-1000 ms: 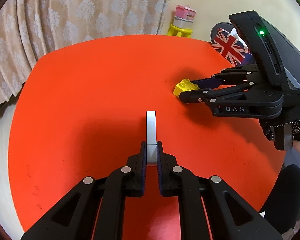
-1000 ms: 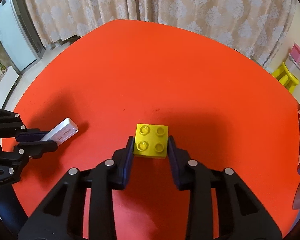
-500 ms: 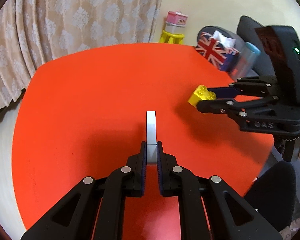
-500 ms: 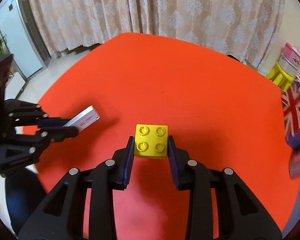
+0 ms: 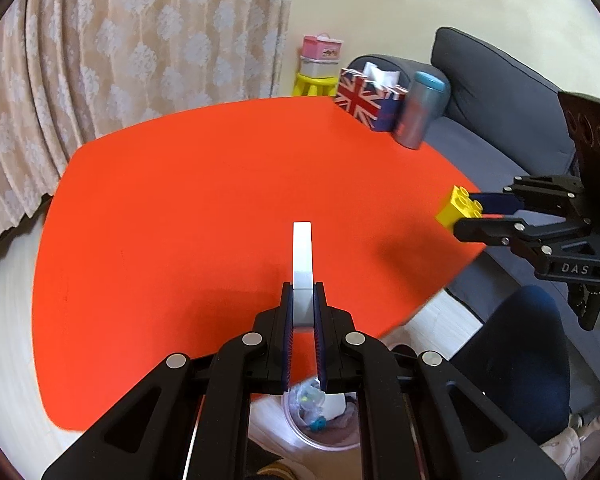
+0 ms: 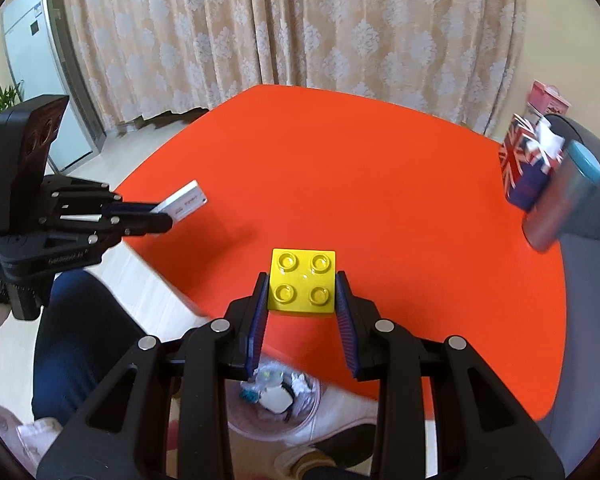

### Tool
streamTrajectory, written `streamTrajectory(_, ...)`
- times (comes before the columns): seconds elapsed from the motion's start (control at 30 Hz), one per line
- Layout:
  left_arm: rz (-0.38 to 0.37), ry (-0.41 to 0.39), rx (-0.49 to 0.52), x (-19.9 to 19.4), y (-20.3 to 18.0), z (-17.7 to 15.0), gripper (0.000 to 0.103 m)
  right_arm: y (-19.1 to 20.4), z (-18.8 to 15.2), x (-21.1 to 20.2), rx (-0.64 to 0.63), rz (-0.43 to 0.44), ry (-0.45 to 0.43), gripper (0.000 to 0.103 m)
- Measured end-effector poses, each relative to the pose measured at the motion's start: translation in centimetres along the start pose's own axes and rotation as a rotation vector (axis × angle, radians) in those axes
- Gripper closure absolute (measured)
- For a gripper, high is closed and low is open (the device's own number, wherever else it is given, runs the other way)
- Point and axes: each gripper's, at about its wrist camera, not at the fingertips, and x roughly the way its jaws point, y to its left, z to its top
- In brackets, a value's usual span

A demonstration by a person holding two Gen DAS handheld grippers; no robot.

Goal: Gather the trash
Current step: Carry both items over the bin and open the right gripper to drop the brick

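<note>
The left claw pinched a white stick; the right claw pinched a yellow brick, both above the bin beside the red tabletop.

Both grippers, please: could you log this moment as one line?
left gripper: shut on white stick | right gripper: shut on yellow brick | both lifted above bin

Home living room: patterned beige curtains, grey sofa, orange table, yellow child's stool bearing a pink toy case, Union Jack tissue box, light wood floor.
</note>
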Motion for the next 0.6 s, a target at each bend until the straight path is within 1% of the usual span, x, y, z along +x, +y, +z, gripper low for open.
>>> streamTrajectory(0.1,-0.002,-0.004,0.002,-0.7,-1.1,-0.9,0.094,0.6,-1.9,-1.5,0.007,0.010,-0.008,0.071)
streamTrajectory(0.17,-0.001,-0.003,0.004,-1.1,-1.8,-1.6,0.094,0.7,-2.5,-1.8,0.008,0.021,-0.008,0.071)
streamTrajectory(0.27,-0.009,0.001,0.013,-1.4,-2.9,-2.5,0.094,1.5,-4.3,-2.7,0.007,0.049,-0.007,0.071)
streamTrajectory(0.47,-0.035,0.010,0.030,-2.0,-5.2,-4.7,0.094,3.3,-6.7,-3.4,-0.006,0.069,-0.001,0.071)
streamTrajectory(0.6,-0.046,0.008,0.036,-2.5,-5.8,-5.7,0.094,4.2,-8.0,-3.4,-0.009,0.082,0.004,0.071)
